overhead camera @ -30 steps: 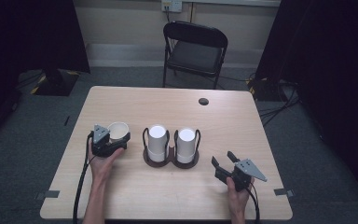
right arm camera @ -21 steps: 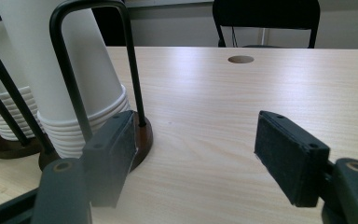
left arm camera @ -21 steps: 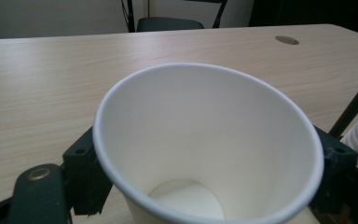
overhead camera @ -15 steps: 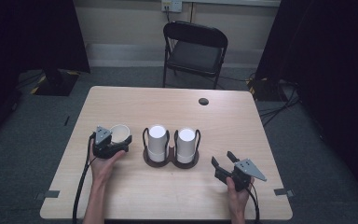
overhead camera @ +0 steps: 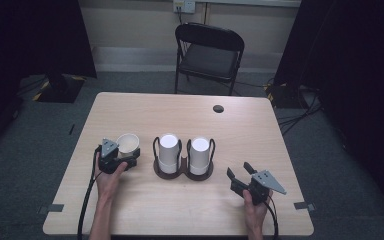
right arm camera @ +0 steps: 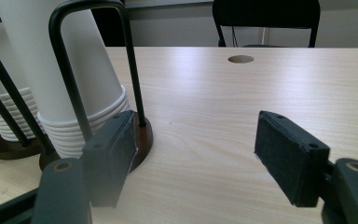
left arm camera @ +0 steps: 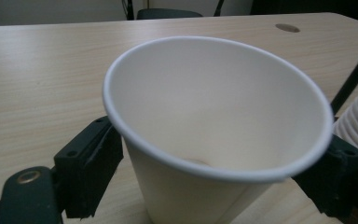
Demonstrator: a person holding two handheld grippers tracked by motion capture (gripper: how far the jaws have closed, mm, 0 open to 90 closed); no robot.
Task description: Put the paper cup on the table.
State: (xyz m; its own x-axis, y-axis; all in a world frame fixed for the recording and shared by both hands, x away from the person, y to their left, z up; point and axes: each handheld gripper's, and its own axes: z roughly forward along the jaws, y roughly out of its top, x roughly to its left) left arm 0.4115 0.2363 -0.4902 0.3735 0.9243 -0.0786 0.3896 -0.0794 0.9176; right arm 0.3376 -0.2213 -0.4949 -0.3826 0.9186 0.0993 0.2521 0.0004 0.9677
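Note:
An empty white paper cup [overhead camera: 128,143] [left arm camera: 214,116] stands upright on the wooden table [overhead camera: 130,210], left of a dark two-post cup holder [overhead camera: 182,171]. The holder carries two stacks of upside-down white cups [overhead camera: 169,150] [overhead camera: 200,152]. My left gripper [overhead camera: 133,156] [left arm camera: 214,170] straddles the single cup low down. Its jaws have just been opening, and the pads [left arm camera: 91,170] stand just off the cup's wall. My right gripper [overhead camera: 240,172] [right arm camera: 196,154] rests open and empty near the table's front right, pointing at the holder's right stack [right arm camera: 74,70].
A black folding chair [overhead camera: 207,50] stands behind the table's far edge. A round cable hole [overhead camera: 218,108] [right arm camera: 241,59] sits in the tabletop at the back right. Cables lie on the floor at the right [overhead camera: 300,112]. Bare tabletop stretches between holder and far edge.
The left jaws have spread wider around the paper cup, which stays standing where it was. The right gripper and both hands have not moved.

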